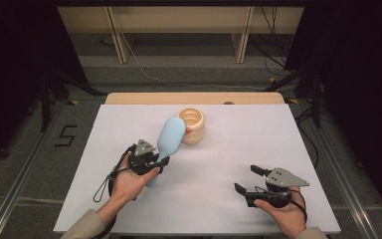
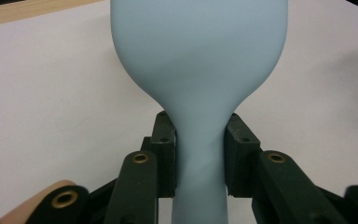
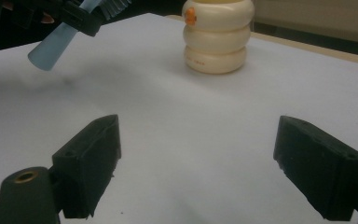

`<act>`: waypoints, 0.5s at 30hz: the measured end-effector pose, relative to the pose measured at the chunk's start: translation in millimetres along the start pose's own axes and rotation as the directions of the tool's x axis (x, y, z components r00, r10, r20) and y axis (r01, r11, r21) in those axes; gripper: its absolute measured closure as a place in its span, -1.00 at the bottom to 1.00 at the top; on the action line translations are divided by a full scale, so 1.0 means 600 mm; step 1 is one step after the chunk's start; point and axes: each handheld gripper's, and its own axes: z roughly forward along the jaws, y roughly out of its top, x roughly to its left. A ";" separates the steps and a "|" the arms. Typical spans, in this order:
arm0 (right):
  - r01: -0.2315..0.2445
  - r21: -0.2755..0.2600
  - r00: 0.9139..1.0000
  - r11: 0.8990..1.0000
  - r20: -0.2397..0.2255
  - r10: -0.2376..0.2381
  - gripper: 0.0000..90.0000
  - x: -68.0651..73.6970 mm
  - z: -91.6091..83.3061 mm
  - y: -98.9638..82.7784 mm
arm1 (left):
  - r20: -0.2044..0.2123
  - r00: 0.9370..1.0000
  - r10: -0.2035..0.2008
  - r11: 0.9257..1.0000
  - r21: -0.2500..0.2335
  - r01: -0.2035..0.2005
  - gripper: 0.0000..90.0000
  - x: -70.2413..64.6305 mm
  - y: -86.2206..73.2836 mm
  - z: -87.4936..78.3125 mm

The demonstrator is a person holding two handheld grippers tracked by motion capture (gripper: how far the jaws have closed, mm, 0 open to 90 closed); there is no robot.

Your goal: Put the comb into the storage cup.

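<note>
A pale blue hairbrush is held off the white table, its head pointing toward a cream ribbed cup at the table's middle back. My left gripper is shut on the brush's handle, and both black pads press its sides in the left gripper view. The brush's wide back rises in front of that camera. My right gripper rests low at the table's front right, its jaws wide open with nothing between them. From the right gripper view, the cup stands ahead with an orange spot near its rim.
The white table top has free room around the cup and between the hands. A wooden edge runs along the far side. Past it lie a grey floor, cables and dark stands on both sides.
</note>
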 end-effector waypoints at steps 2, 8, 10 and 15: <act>-0.002 0.001 1.000 1.000 -0.005 0.002 -0.65 0.003 0.003 0.001 | 0.006 1.000 0.000 1.000 0.002 0.000 0.54 -0.003 0.000 0.002; -0.010 0.004 0.999 1.000 -0.031 0.010 -0.65 0.016 0.019 0.004 | 0.018 1.000 0.001 1.000 0.005 -0.002 0.54 -0.012 0.002 0.007; -0.007 0.010 0.999 1.000 -0.040 0.008 -0.65 0.021 0.024 0.005 | 0.022 1.000 0.001 1.000 0.005 -0.002 0.54 -0.014 0.004 0.009; -0.016 0.004 0.998 1.000 -0.063 0.017 -0.65 0.033 0.036 0.009 | 0.032 0.999 0.007 1.000 0.003 -0.007 0.54 -0.023 0.006 0.014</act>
